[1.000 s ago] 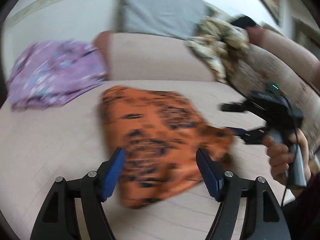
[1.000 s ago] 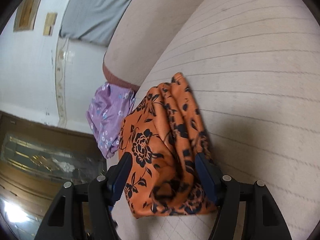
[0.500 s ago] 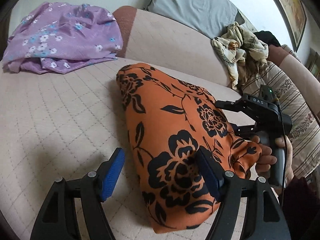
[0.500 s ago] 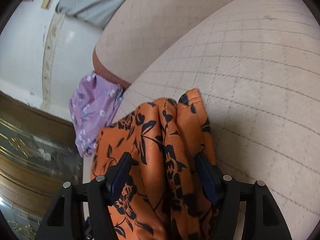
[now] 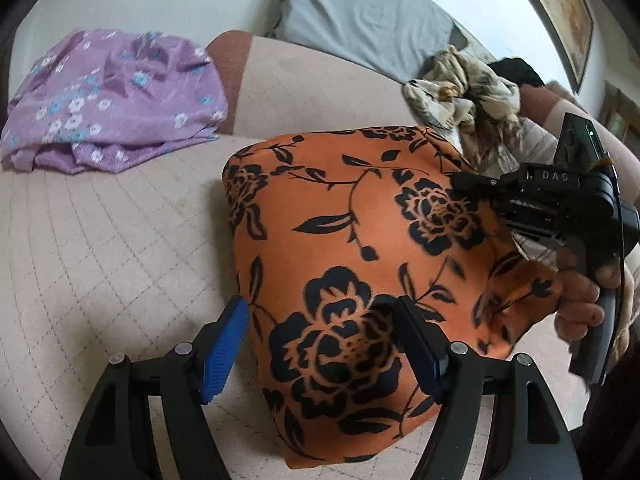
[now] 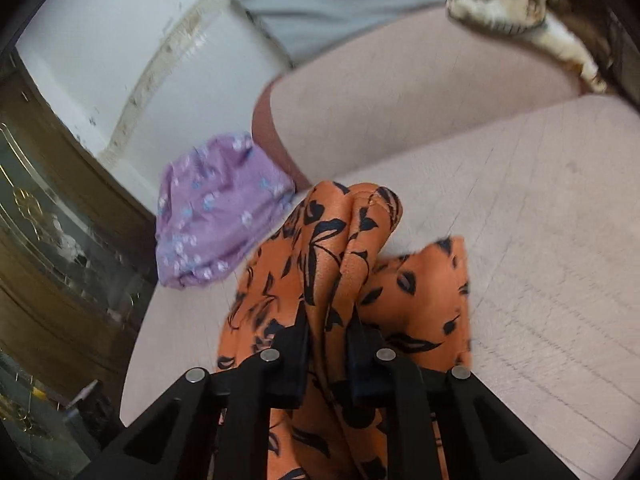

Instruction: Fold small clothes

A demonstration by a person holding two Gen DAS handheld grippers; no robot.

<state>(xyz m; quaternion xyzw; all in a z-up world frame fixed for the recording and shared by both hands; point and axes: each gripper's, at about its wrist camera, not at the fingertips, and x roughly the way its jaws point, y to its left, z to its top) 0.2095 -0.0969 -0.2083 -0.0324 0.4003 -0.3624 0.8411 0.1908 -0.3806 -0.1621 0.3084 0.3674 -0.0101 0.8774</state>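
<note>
One garment is under handling: an orange cloth (image 5: 352,240) printed with black flowers, lying on the beige quilted sofa seat (image 5: 100,248), its right-hand side raised off the cushion. The right gripper (image 6: 328,344) is closing, and the right wrist view shows a bunched ridge of the orange cloth pinched between its jaws. The left gripper (image 5: 320,340) stands spread wide, its blue pads on either side of the near edge of the cloth and gripping nothing; whether they brush the fabric cannot be told. A purple flowered garment (image 5: 112,100) lies well apart at the far left of the seat, and a cream patterned cloth (image 5: 460,96) is heaped against the backrest. Judgement on handling: the fabric looks thin, light and limp, with a smooth face that may slide between pads; it drapes and bunches readily and will not hold a shape unsupported. Best hold appears to be at a corner or hem, taking few layers. A grip on a thick bunch risks an uneven fold.
</note>
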